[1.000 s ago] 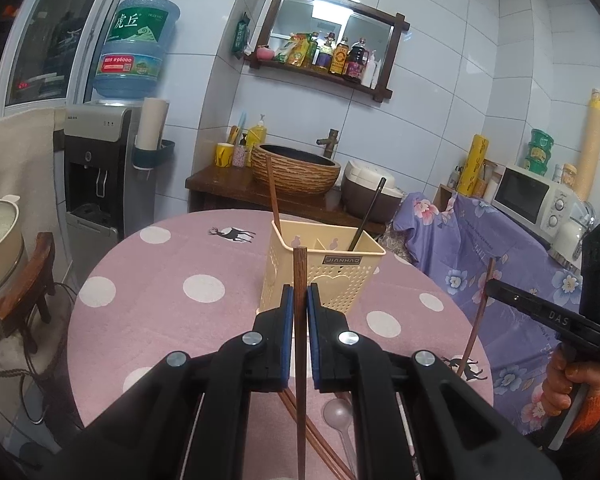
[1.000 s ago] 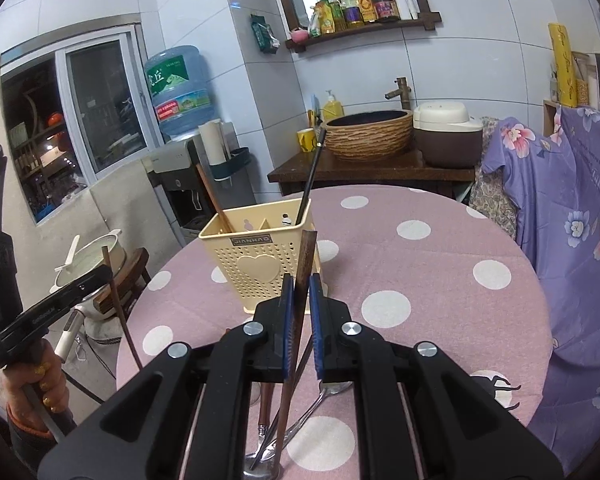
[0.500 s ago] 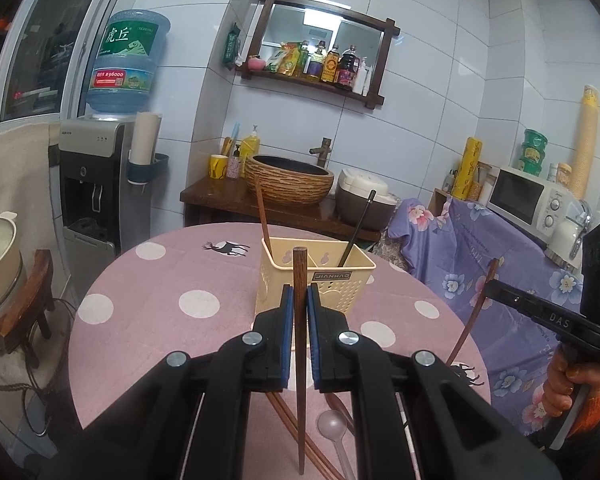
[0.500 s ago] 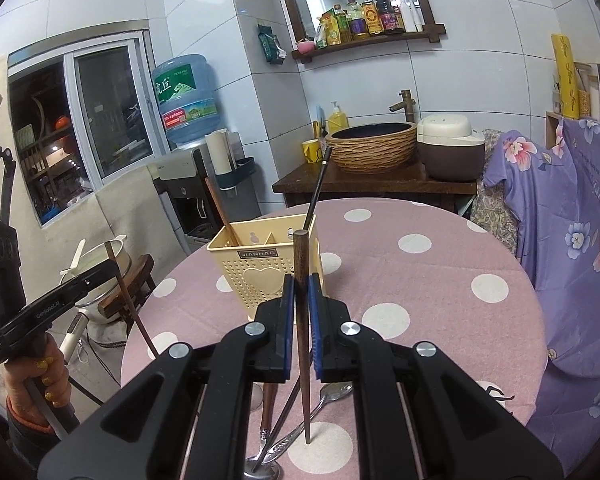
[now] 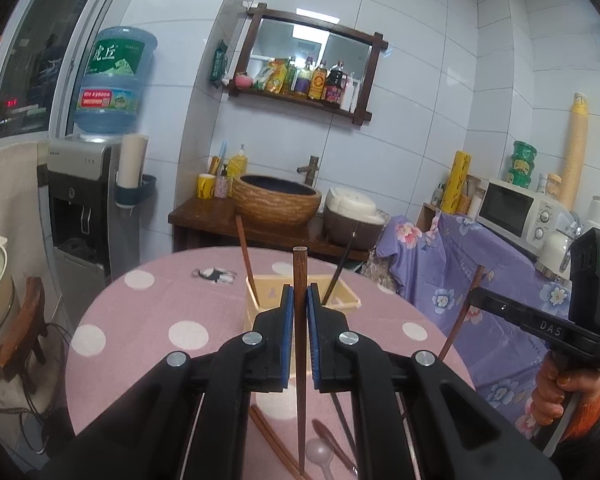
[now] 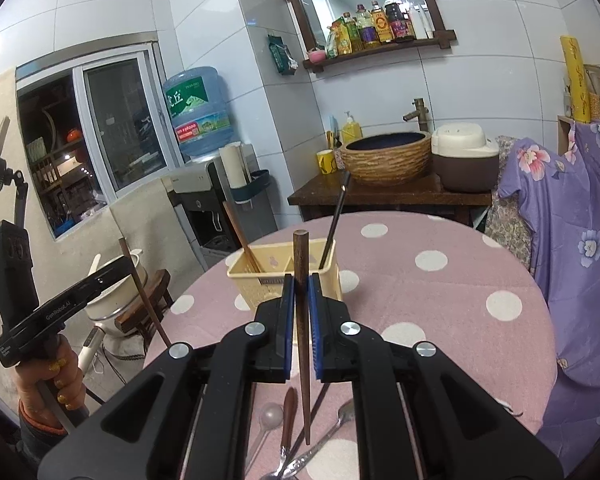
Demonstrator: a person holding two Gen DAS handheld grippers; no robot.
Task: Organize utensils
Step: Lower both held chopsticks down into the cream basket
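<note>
My left gripper [image 5: 299, 300] is shut on a brown wooden chopstick [image 5: 299, 360], held upright above the table. My right gripper [image 6: 299, 292] is shut on another brown chopstick [image 6: 302, 340], also upright. A cream plastic utensil basket [image 5: 340, 300] [image 6: 252, 280] stands on the pink dotted table beyond both grippers. It holds a brown chopstick [image 6: 240, 240] and a black chopstick [image 6: 336, 220]. Loose utensils lie on the table below the grippers: a pink spoon [image 5: 320, 450] [image 6: 270, 416], a metal spoon [image 6: 332, 432] and more chopsticks [image 5: 272, 440].
The round table [image 6: 440, 300] has a pink cloth with white dots. A purple floral cover [image 6: 572, 260] lies to the right. A wooden sink cabinet [image 6: 380, 196], a water dispenser [image 5: 84, 208] and a wooden chair [image 5: 24, 332] stand around it.
Both grippers have risen with their chopsticks and lifted them off the table. The basket now sits lower in both views, partly behind the fingers.
</note>
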